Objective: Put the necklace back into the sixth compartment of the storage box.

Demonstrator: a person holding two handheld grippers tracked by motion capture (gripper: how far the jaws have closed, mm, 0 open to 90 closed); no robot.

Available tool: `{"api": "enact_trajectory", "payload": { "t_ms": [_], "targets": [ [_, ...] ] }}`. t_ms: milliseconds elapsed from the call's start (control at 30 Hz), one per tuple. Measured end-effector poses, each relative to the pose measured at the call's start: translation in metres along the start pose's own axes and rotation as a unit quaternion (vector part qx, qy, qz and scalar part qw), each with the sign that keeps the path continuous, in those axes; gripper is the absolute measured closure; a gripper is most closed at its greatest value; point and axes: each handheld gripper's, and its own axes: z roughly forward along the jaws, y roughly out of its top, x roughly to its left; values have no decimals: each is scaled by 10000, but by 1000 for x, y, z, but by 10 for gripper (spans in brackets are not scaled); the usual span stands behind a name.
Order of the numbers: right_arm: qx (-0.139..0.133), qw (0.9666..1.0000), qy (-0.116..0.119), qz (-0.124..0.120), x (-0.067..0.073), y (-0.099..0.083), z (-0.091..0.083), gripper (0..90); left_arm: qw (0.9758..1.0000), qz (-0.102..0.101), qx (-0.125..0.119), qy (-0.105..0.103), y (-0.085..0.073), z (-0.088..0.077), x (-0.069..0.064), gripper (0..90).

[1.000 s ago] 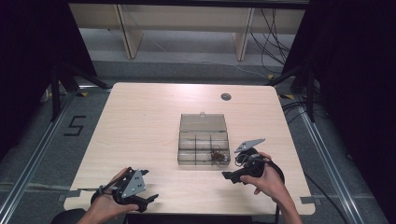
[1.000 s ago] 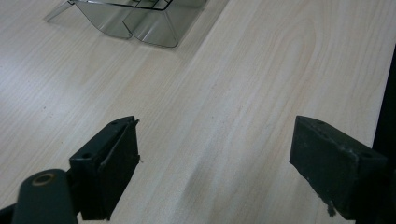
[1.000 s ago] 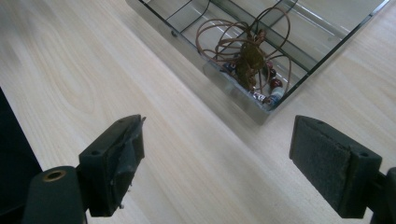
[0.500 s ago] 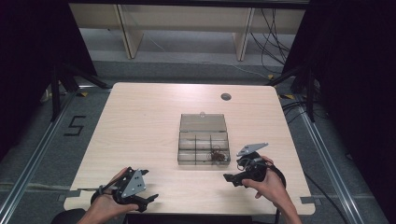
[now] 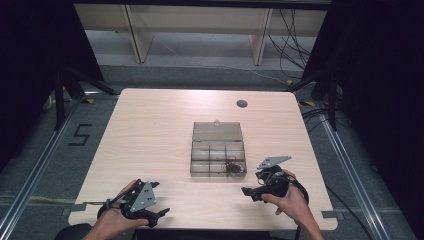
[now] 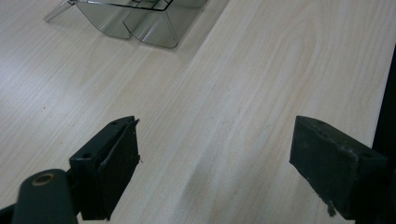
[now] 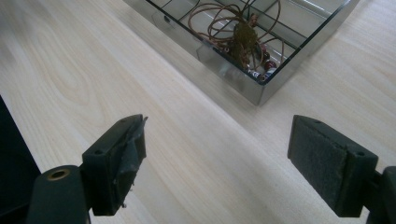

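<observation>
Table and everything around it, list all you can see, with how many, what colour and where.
Table: one, light wood, centre of the high view.
Compartment box: one, clear smoky plastic, lid open, middle of the table.
Cord bundle: one, brownish cord with small beads, in the box's near right compartment.
Round hole cover: one, dark, far right part of the table.
Floor marking "5": one, black, left of the table.
Shelf legs: pale wood, behind the table.
Left gripper: black, open, near left table edge.
Right gripper: black, open, near the box's right corner.
</observation>
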Motion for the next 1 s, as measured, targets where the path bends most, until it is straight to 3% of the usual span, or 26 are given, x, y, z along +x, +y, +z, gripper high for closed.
{"api": "enact_trajectory", "payload": {
  "t_ms": [367, 400, 433, 500, 567, 600, 667, 733, 1000],
  "targets": [
    [-116, 9999, 29, 74, 1, -7, 2, 200, 10000, -14, -16, 1, 0, 0, 0, 150],
    [-18, 10000, -34, 0, 0, -8, 2, 200, 10000, 30, 25, 16, 0, 0, 0, 150],
    [76, 9998, -44, 188, 3, -8, 0, 200, 10000, 33, 34, 4, 0, 0, 0, 150],
    [-36, 10000, 43, 62, 1, -11, 4, 197, 10000, 22, 51, -15, 0, 0, 0, 150],
    [7, 10000, 51, 66, 2, -12, 4, 197, 10000, 27, 52, -1, 0, 0, 1, 150],
    [11, 10000, 32, -54, 0, -13, 4, 196, 10000, 20, 29, 3, 0, 0, 0, 150],
    [-37, 9999, 46, 87, 2, -15, 5, 196, 10000, 27, 61, -2, 0, -1, 1, 150],
    [70, 9999, 59, 70, 3, -16, 4, 195, 10000, 26, 37, 4, 0, -1, 0, 150],
    [62, 10000, 36, 25, 4, -26, 4, 194, 10000, 22, 23, -1, 0, 0, 0, 150]
  ]
}}
